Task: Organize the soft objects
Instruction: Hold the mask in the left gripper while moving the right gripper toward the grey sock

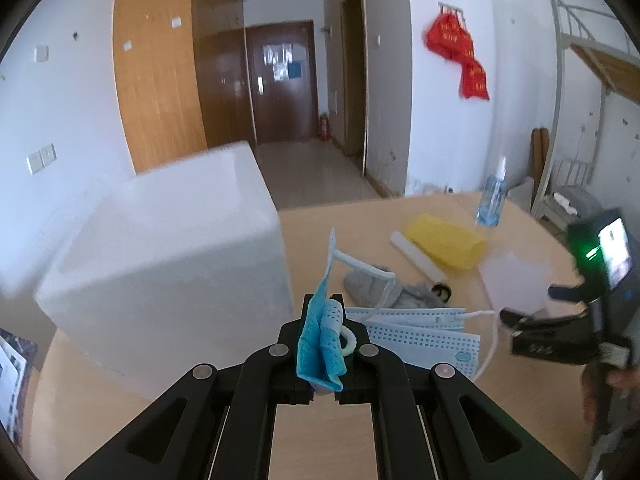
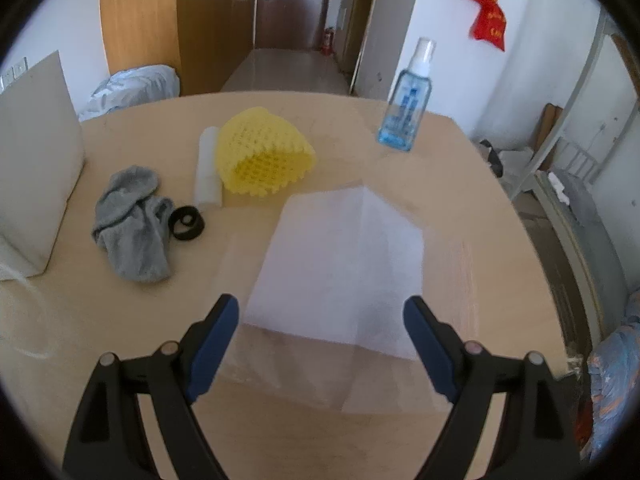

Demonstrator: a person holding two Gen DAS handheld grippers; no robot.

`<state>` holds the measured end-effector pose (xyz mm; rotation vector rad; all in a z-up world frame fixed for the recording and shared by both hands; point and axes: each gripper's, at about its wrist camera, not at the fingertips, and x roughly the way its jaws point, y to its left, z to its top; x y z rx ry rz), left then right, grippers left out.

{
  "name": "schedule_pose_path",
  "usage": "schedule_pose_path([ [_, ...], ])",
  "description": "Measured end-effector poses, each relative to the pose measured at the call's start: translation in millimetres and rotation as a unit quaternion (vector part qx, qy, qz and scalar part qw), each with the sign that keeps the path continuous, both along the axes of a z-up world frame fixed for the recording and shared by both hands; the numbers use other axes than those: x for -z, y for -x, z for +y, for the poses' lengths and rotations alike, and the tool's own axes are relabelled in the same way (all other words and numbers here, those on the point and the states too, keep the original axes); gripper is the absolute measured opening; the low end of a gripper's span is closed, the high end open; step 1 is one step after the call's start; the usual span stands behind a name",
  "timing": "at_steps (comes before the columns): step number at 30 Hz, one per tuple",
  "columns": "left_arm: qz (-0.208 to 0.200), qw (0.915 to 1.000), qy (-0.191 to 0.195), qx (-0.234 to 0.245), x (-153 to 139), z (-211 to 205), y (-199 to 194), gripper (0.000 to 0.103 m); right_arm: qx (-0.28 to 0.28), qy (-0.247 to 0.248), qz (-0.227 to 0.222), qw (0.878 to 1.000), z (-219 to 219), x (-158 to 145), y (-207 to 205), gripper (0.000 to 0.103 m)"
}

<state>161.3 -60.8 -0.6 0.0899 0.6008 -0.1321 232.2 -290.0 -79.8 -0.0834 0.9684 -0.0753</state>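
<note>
At the lower centre of the left wrist view, the left gripper [image 1: 322, 344] is pinching a crumpled blue face mask [image 1: 320, 340] between its closed fingers, one white ear loop [image 1: 362, 270] arching up and to the right of the mask. Just right of the fingers, two more flat masks [image 1: 424, 334] are lying on the wooden table [image 1: 320, 432], overlapping each other. Filling the left half of that frame, a white foam box [image 1: 172, 264] is standing on the table. Beyond the masks, a grey sock [image 1: 374, 286] is lying bunched, with a small black ring [image 1: 442, 291] just beside it. Further toward the upper right, a yellow foam net sleeve [image 1: 444, 242] is resting against a white foam roll [image 1: 416, 254], and a blue spray bottle [image 1: 492, 200] is standing upright behind them. At the right edge of the frame, the right gripper [image 1: 516, 322] is hovering beside a white sheet [image 1: 514, 280].

Across the bottom of the right wrist view, the right gripper [image 2: 322, 340] is standing wide open, holding nothing, its blue-padded fingers [image 2: 214, 344] framing the white sheet [image 2: 340, 264], which is lying flat on the table [image 2: 280, 432]. Whether the fingers are touching the sheet cannot be determined.
</note>
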Motion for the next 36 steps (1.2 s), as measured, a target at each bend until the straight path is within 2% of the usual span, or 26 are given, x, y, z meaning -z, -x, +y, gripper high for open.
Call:
schedule_pose_path([
  [5,-0.024,0.9997,0.007,0.0,-17.9,6.5,10.8,0.006,0.009,-0.001,0.022,1.0,-0.6,7.9,-1.6,0.086],
  [10,-0.027,0.9996,0.008,-0.002,-20.7,7.9,12.6,0.006,0.01,-0.01,0.026,1.0,0.9,8.7,2.8,0.072],
  [13,-0.028,0.9996,0.008,-0.004,-20.6,9.0,12.4,0.006,0.009,-0.009,0.028,1.0,1.9,6.9,6.9,0.054],
  [15,-0.028,0.9996,0.008,-0.006,-20.6,8.6,10.7,0.006,0.016,-0.004,0.032,0.999,-0.8,5.2,8.9,0.03],
  [16,-0.028,0.9995,0.008,-0.005,-20.5,8.1,11.4,0.006,0.018,-0.006,0.035,0.999,-2.7,5.9,6.9,0.024],
  [17,-0.029,0.9995,0.008,-0.005,-20.7,8.0,11.3,0.006,0.021,-0.004,0.037,0.999,-4.7,6.0,8.4,0.007],
  [18,-0.03,0.9995,0.008,-0.005,-20.9,7.9,11.4,0.006,0.023,-0.002,0.039,0.999,-6.3,6.6,8.9,0.004],
  [22,-0.031,0.9995,0.006,-0.008,-20.7,8.6,11.2,0.006,0.024,-0.012,0.035,0.999,-11.3,4.4,14.4,0.0],
  [27,-0.031,0.9994,0.009,-0.012,-20.6,13.0,13.2,0.006,0.019,-0.027,0.003,0.999,-14.4,-16.5,27.9,0.0],
  [32,-0.033,0.9993,0.011,-0.014,-21.4,14.4,16.1,0.006,0.005,-0.055,-0.014,0.998,-6.5,-29.6,44.7,0.0],
  [36,-0.035,0.9992,0.01,-0.015,-23.6,18.1,17.7,0.006,-0.011,-0.054,-0.026,0.998,4.1,-36.6,52.1,0.001],
])
